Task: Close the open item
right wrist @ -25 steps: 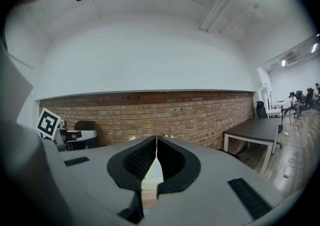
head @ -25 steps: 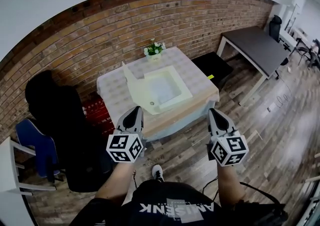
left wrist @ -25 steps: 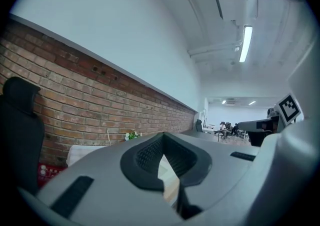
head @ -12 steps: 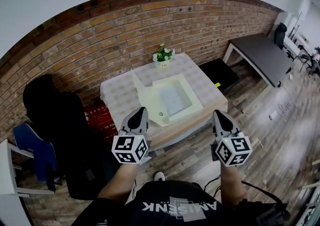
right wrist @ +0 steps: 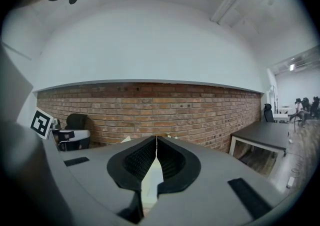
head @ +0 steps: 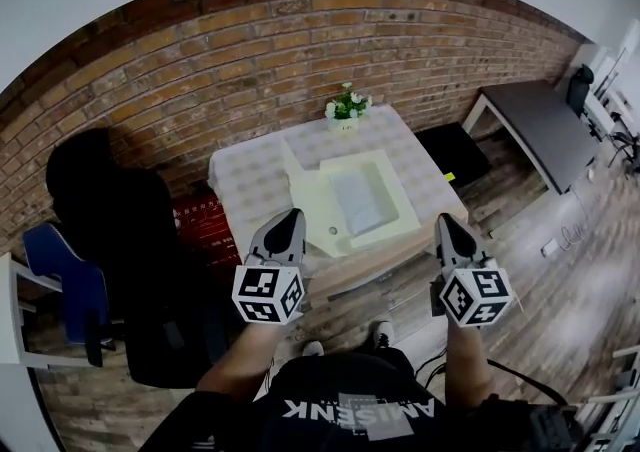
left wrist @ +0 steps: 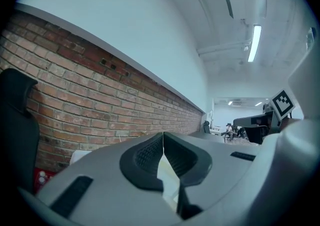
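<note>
Box (head: pixel 310 205) interior only in head view

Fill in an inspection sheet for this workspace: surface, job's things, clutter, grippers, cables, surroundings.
Surface: small table with a checked cloth, close to the wall.
Job's things: pale box on the table, open, one flap raised at its left side.
Clutter: flower pot at the table's far edge.
Grippers: left gripper and right gripper both shut and empty, short of the table.
Cables: thin loose cable on the floor at right.
Surroundings: brick wall, black chair, dark table, wood floor.
</note>
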{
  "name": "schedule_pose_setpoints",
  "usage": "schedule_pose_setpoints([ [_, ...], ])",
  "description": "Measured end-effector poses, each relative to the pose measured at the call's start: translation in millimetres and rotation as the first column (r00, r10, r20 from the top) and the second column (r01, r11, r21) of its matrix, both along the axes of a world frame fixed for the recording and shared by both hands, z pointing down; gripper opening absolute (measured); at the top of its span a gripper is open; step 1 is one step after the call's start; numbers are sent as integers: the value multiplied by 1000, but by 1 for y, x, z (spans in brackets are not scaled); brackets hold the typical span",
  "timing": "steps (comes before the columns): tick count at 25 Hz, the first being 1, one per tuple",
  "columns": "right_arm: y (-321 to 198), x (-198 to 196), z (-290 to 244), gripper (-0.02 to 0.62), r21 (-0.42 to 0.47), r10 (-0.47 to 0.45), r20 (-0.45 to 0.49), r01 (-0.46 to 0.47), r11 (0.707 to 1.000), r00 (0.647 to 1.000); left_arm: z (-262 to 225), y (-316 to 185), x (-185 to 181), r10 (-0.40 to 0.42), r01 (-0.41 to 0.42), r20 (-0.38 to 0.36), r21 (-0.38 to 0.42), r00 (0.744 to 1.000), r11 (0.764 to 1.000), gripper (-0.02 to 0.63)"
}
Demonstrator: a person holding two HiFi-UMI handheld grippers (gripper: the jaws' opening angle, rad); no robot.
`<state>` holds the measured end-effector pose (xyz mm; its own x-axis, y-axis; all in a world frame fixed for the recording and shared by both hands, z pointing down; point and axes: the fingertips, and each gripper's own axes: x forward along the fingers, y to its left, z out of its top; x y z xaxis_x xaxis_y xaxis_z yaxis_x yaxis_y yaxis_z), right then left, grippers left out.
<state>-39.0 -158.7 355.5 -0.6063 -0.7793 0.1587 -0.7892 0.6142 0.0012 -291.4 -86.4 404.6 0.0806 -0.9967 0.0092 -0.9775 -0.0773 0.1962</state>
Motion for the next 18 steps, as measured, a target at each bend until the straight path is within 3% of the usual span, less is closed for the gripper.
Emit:
schedule_pose_setpoints([
  [5,-35,-7,4,43,-9,-49,22,50,999,999,5,-13,5,-32,33,28,-22,999,999,15],
  [9,-65,-13,6,43,-7,-120,26,120,993,992,8,-21,5,-114,115,33,-28,993,993,14],
  [18,-134,-29,10,43,-35,-285,24,286,958,958,21,-36,-5,-313,314,29,-90,949,945,15],
])
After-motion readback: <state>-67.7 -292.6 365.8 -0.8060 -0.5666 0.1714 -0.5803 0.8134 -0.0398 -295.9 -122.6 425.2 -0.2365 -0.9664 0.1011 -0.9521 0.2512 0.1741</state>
